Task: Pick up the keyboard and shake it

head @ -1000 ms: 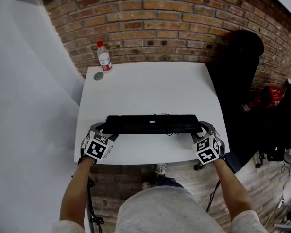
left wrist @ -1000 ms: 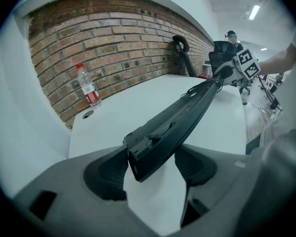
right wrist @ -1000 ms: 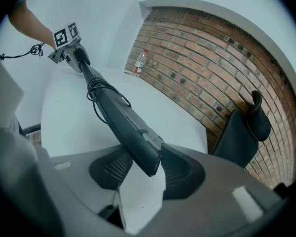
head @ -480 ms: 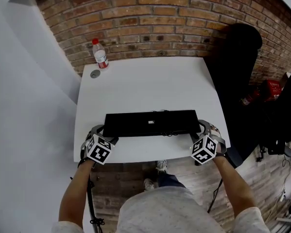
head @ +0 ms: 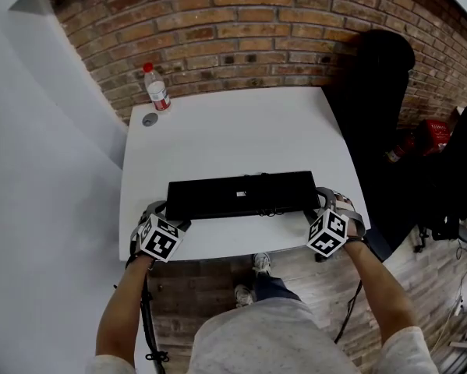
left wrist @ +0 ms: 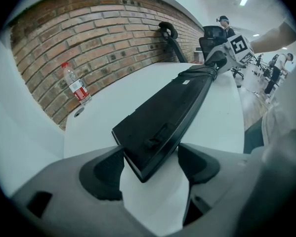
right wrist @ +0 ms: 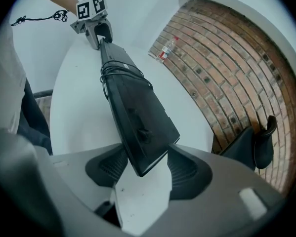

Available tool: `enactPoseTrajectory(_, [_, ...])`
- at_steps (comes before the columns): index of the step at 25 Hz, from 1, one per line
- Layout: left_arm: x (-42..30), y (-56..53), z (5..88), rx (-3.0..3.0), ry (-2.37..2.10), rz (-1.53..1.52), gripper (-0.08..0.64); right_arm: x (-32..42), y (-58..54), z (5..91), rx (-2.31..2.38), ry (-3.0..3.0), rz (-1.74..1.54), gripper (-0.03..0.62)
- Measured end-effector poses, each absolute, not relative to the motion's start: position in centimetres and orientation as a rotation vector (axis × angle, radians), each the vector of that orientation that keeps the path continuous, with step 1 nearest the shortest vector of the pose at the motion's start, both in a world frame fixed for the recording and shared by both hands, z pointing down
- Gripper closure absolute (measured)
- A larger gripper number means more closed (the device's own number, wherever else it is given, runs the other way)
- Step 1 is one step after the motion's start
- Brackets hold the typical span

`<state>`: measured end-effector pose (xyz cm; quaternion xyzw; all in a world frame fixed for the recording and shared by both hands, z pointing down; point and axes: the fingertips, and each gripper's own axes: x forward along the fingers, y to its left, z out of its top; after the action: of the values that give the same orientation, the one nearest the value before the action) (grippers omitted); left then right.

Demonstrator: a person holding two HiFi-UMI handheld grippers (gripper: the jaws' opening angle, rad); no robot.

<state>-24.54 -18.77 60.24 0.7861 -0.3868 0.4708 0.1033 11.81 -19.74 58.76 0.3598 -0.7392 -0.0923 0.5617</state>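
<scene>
White surface (head: 241, 135), square-ish. Black keyboard (head: 241, 194) lies across its near part, underside up, parallel to the front edge. Far left corner: clear water bottle (head: 156, 89) upright, small grey round thing (head: 149, 119) just beside it.

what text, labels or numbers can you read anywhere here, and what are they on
No text can be read in any view.
Water bottle, red label: print too small to read.
Keyboard, white sticker: too small to read.
Marker cubes: black-and-white square codes, no words.
</scene>
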Motion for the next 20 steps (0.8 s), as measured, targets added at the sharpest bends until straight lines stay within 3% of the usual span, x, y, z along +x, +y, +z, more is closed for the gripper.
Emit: enactPoseTrajectory(20, [-24.3, -17.2, 59.9, 2.316, -1.067, 1.362, 0.219, 12.1, -17.9, 58.4, 0.743, -1.722, -0.212, 0.313])
